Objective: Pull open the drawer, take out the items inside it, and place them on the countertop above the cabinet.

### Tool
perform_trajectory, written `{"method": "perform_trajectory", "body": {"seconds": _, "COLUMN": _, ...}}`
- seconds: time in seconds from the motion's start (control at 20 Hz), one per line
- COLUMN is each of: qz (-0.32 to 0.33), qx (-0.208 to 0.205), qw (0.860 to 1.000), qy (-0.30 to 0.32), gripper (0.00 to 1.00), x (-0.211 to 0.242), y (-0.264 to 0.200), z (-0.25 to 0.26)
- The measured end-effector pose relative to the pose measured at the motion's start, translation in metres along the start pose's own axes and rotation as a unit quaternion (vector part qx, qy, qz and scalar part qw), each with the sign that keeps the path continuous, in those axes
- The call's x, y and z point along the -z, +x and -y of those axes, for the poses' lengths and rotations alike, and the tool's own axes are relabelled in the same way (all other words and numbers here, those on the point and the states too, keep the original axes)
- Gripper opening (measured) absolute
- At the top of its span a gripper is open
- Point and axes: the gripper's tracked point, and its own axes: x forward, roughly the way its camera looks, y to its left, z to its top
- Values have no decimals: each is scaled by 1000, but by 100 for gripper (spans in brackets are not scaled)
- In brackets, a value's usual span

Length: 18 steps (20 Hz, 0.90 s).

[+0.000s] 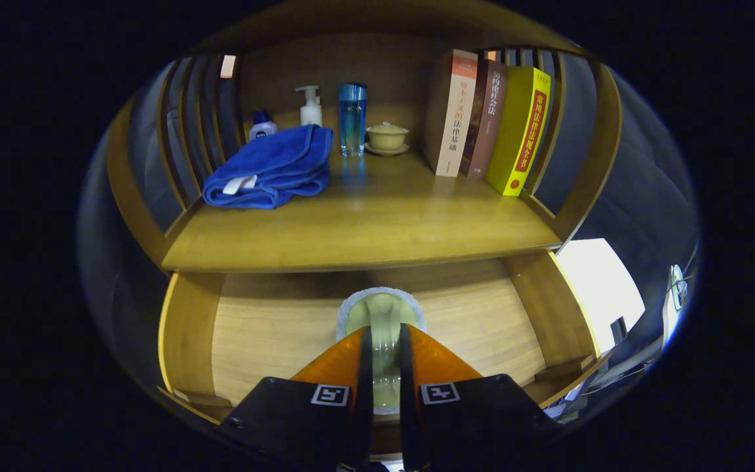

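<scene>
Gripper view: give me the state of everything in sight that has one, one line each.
drawer: pulled open
green item: in the drawer, between the fingers
gripper: closed on the green item
blue towel: folded, on the countertop
books: upright, leaning
lidded cup: lid on
pump bottle: upright

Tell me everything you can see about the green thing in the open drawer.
The pale green object looks glossy, like glazed ceramic, with a rounded end away from the gripper. It lies on a grey round mat on the wooden floor of the drawer. The gripper has its fingers close on either side; whether they press it is unclear.
</scene>
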Motion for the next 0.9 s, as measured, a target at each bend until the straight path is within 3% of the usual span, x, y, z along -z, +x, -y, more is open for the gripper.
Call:
{"method": "perform_trajectory", "body": {"seconds": 0.5, "qz": 37, "qx": 10, "qw": 999, "qy": -5, "gripper": 26, "x": -98, "y": -15, "z": 8}}
{"method": "perform_trajectory", "body": {"seconds": 0.9, "qz": 48, "qx": 26, "qw": 999, "qy": -4, "gripper": 26, "x": -148, "y": 39, "z": 10}}
